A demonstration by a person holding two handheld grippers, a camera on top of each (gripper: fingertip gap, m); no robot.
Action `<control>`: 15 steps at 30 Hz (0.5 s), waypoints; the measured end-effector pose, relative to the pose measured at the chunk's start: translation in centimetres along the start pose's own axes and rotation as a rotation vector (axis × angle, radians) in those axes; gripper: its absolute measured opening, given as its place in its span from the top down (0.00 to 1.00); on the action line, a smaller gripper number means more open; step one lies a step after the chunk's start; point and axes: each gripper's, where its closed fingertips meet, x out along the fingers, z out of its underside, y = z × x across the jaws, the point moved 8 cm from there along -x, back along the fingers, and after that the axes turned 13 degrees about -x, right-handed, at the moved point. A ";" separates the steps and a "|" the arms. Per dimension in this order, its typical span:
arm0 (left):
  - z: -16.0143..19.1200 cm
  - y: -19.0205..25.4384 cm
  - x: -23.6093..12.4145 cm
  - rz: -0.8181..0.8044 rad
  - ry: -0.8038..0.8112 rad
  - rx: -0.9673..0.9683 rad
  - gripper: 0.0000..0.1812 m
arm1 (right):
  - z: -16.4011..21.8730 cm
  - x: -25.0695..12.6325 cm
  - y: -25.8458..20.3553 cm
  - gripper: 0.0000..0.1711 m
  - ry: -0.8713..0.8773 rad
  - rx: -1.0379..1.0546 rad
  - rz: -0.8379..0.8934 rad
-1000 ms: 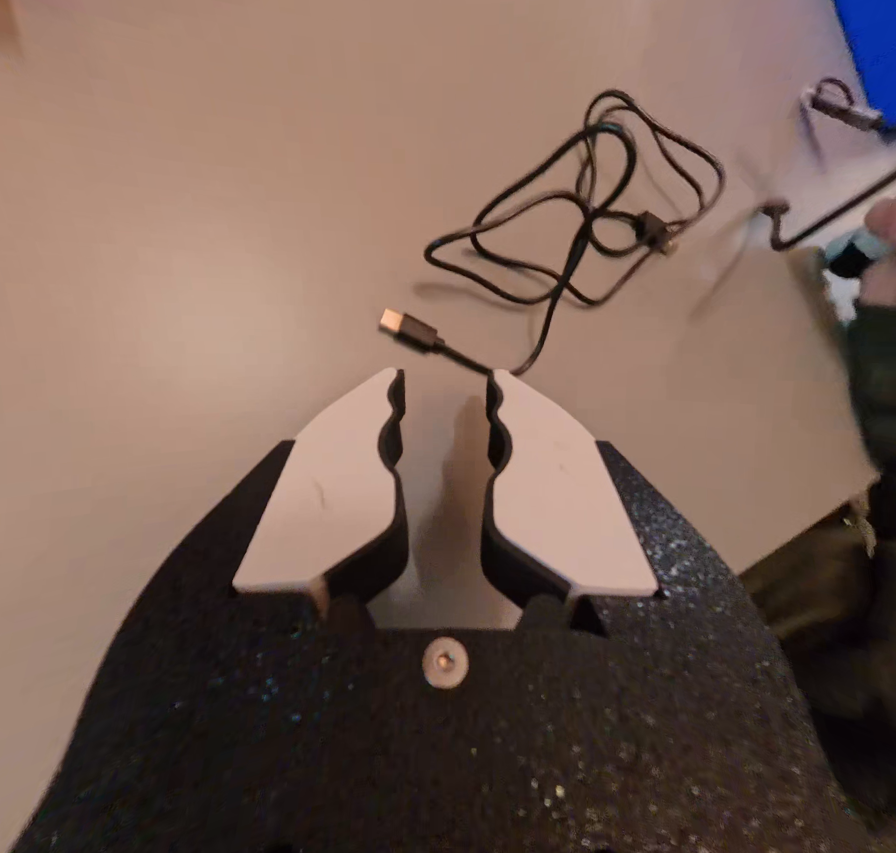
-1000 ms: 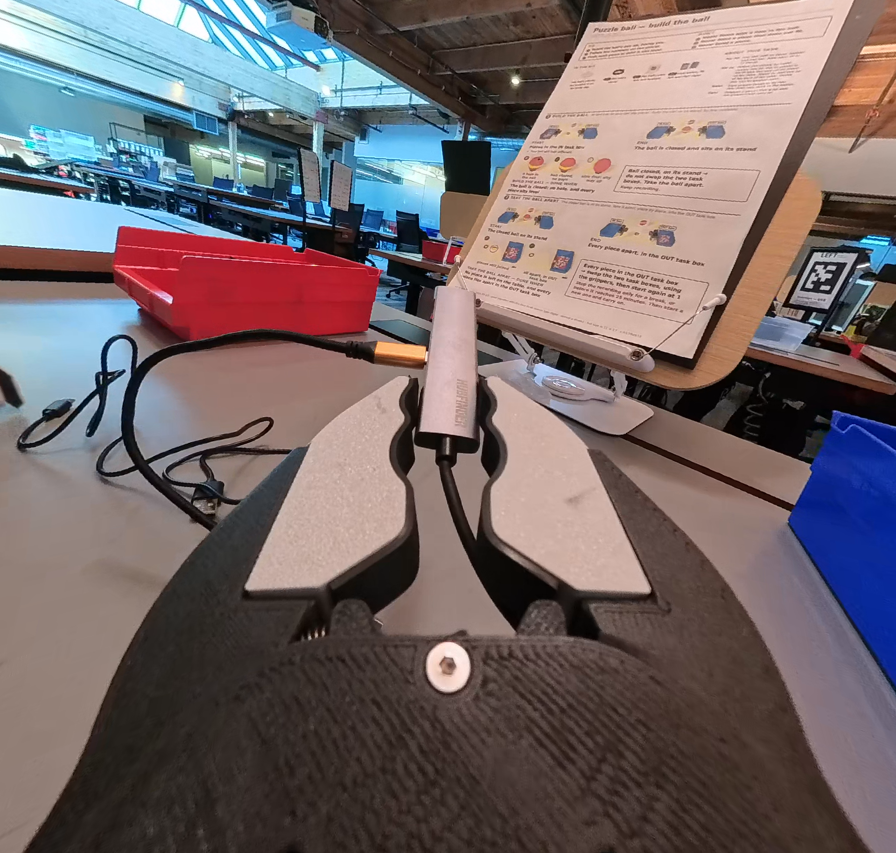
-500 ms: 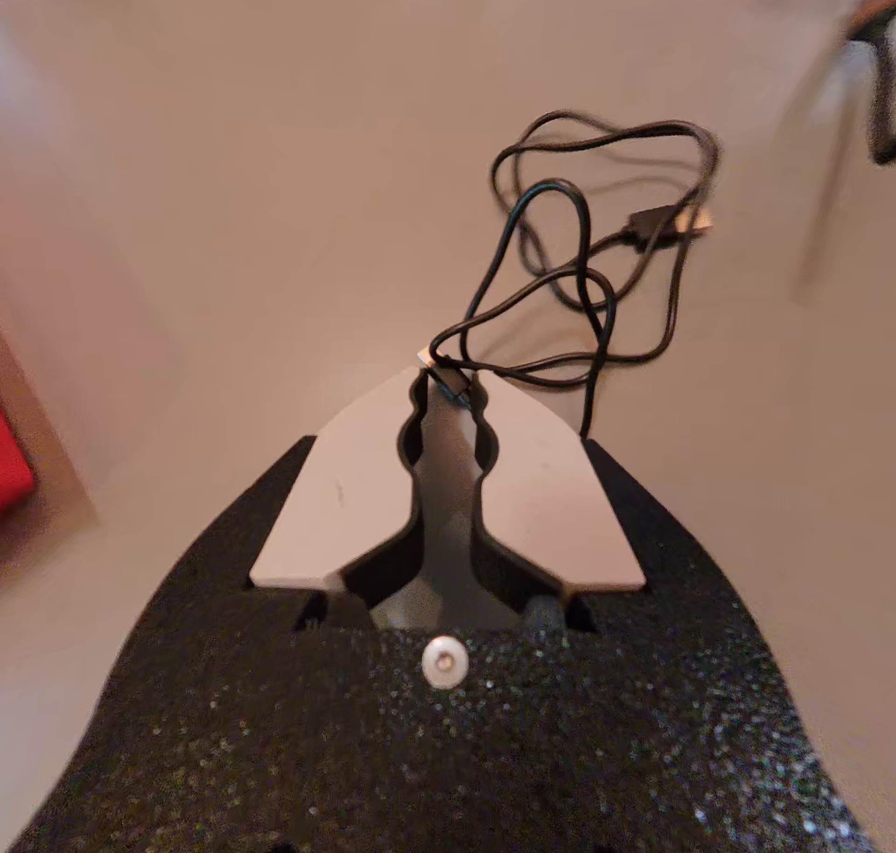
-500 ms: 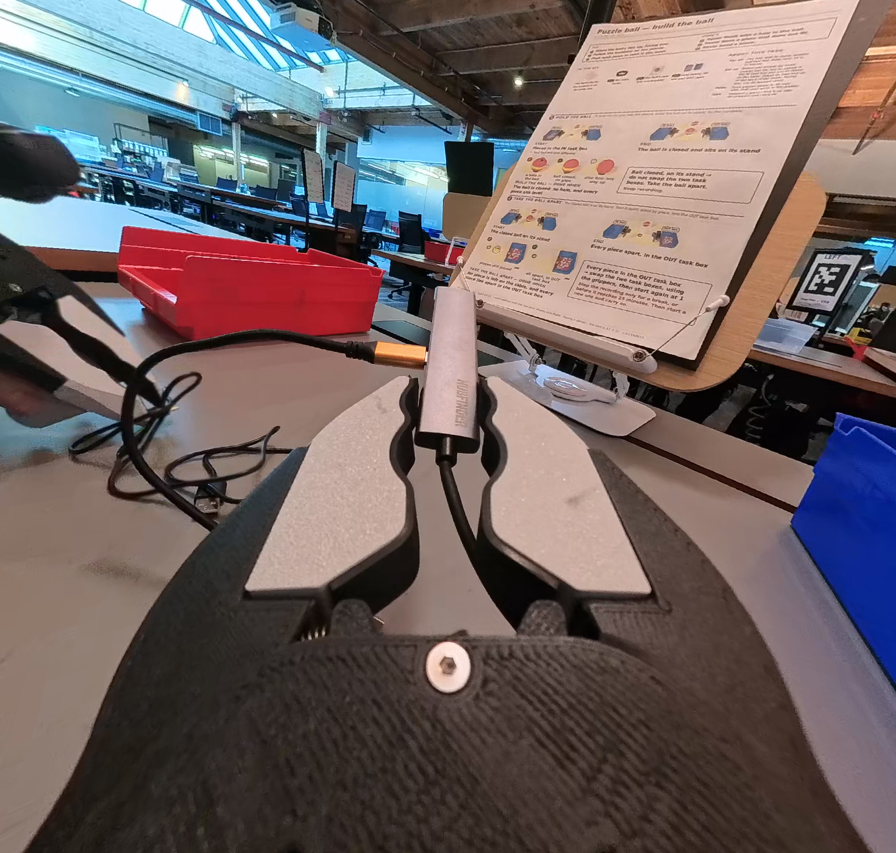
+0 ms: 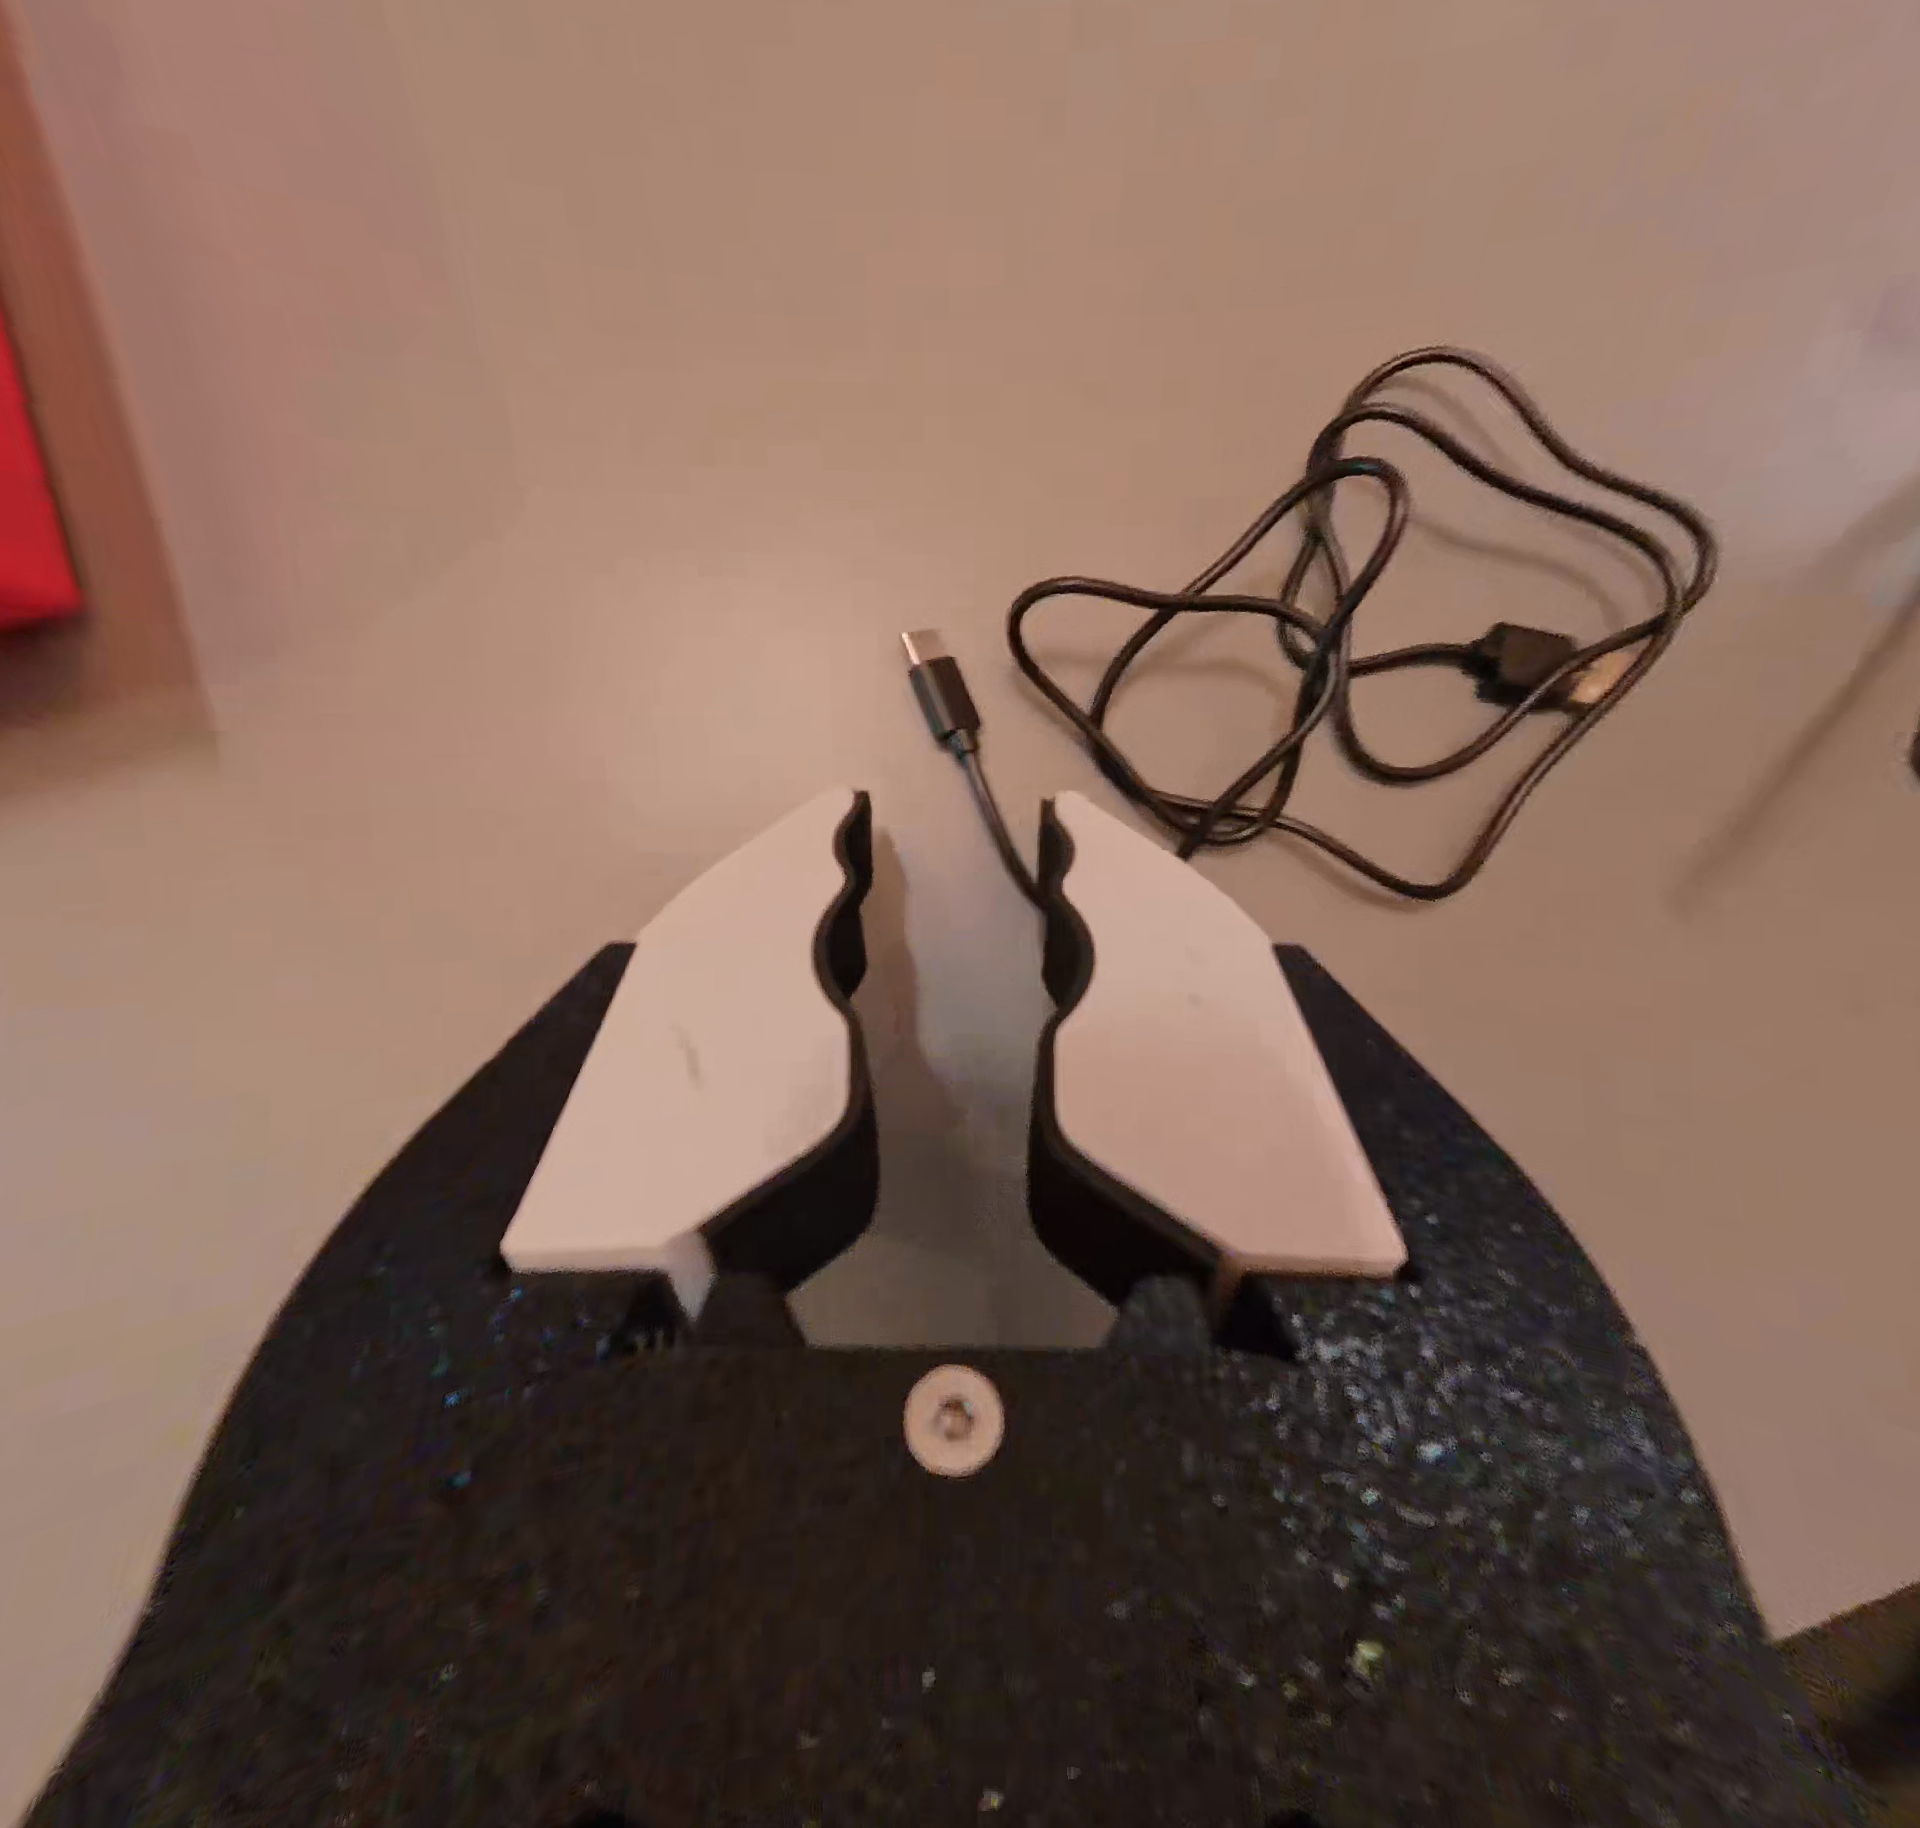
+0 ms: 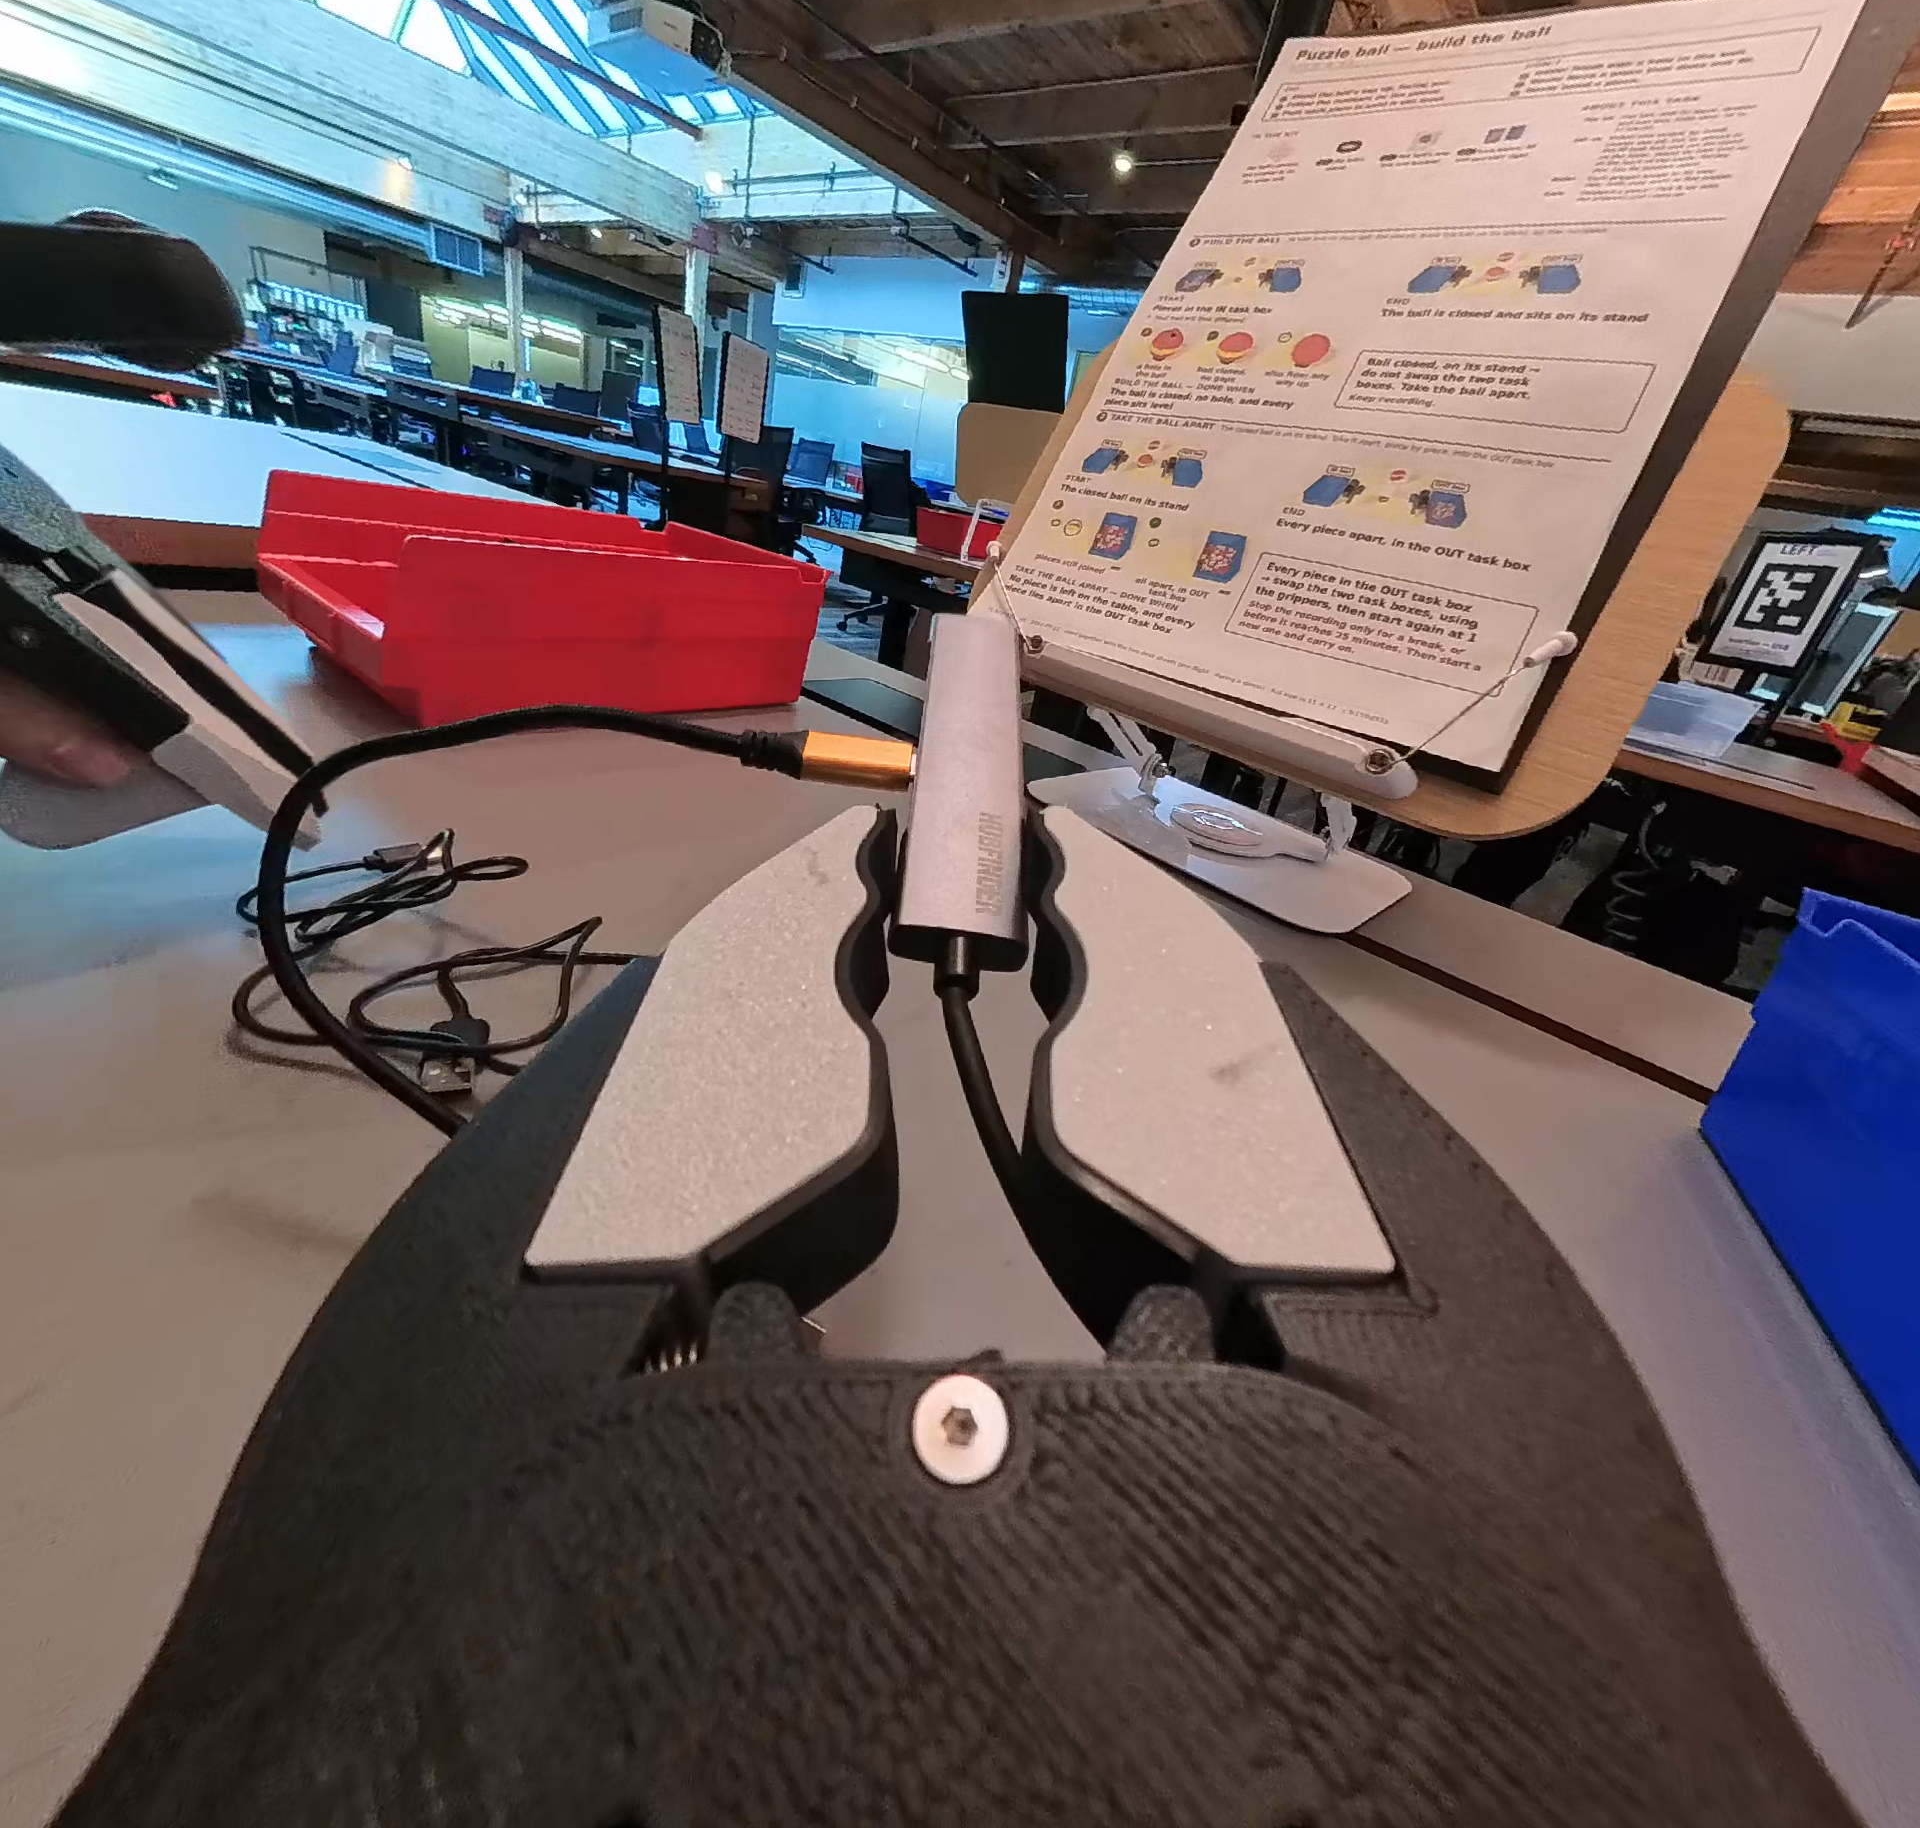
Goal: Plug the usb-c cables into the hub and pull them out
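Note:
My right gripper (image 6: 961, 828) is shut on a grey hub (image 6: 971, 739) and holds it above the table, pointing away from me. A black braided cable with an orange plug (image 6: 857, 758) is plugged into the hub's left side. My left gripper (image 5: 956, 812) is open and empty, looking down at the table. A thin black usb-c cable (image 5: 1351, 635) lies coiled there, its plug (image 5: 940, 682) just ahead of the fingertips and its lead running between them. In the right wrist view the same cable (image 6: 416, 947) lies at left under the left gripper (image 6: 156, 698).
A red bin (image 6: 540, 594) stands at the back left of the grey table (image 6: 156, 1207). A blue bin (image 6: 1829, 1103) stands at the right. A wooden stand with a printed sheet (image 6: 1403, 407) stands behind the hub. The red bin's edge (image 5: 26, 490) shows at left. One gripper's finger ends stand about 30 cm off the other's.
Half a second ago the left jaws were narrowed around the thin cable's plug. Now they stand apart and the plug lies free on the table. The right gripper and hub have held still.

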 end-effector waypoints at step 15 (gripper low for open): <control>-0.3 0.1 2.6 -0.110 0.066 0.290 0.99 | 0.0 -0.1 0.0 0.86 0.000 -0.004 -0.004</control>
